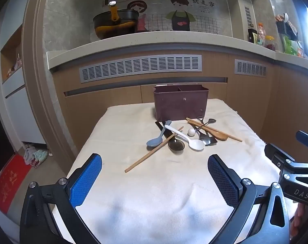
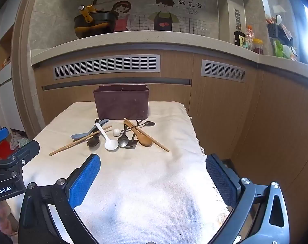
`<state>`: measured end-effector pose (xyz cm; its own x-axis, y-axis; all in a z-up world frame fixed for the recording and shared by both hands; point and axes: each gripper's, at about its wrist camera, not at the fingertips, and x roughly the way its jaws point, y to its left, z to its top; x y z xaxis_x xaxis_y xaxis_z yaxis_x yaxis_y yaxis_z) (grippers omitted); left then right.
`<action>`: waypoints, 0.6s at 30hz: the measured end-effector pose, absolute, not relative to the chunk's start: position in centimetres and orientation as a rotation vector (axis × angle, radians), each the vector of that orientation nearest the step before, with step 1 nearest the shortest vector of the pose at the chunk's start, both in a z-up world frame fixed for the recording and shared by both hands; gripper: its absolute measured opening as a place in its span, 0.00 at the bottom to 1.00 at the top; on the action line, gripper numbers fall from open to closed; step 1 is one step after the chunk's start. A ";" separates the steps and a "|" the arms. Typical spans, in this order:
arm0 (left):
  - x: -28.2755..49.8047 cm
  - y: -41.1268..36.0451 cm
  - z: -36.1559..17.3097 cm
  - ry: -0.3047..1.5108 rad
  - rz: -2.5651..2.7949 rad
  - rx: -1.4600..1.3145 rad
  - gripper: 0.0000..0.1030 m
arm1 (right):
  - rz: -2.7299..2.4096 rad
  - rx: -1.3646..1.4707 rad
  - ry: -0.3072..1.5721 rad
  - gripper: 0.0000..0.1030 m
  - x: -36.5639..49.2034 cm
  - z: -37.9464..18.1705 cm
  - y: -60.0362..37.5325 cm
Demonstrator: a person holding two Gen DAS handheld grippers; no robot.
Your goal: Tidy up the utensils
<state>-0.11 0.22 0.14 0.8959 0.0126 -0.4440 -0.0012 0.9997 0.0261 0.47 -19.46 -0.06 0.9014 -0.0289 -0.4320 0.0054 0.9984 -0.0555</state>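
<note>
A brown divided utensil holder stands at the far end of a table covered with a white towel. In front of it lies a pile of utensils: a blue-grey spoon, a white spoon, a wooden spoon, dark spoons and wooden chopsticks. My left gripper is open and empty, short of the pile. My right gripper is open and empty, also short of it.
A kitchen counter with cabinets runs behind the table, carrying a black pot and jars. The other gripper shows at each view's edge. A red mat lies on the floor at left.
</note>
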 end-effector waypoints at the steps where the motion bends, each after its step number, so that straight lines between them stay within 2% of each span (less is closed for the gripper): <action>1: -0.2 0.4 0.2 0.456 0.008 0.020 1.00 | -0.019 -0.088 0.444 1.00 0.4 -0.3 -18.9; 18: 0.3 -0.2 -0.2 0.485 0.017 0.045 1.00 | -0.013 -0.058 0.457 1.00 0.6 -0.2 -19.4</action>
<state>0.34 -0.24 -0.21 0.8844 0.0274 -0.4660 -0.0060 0.9989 0.0472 0.65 -19.39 -0.21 0.8973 -0.0258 -0.4406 -0.0002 0.9983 -0.0588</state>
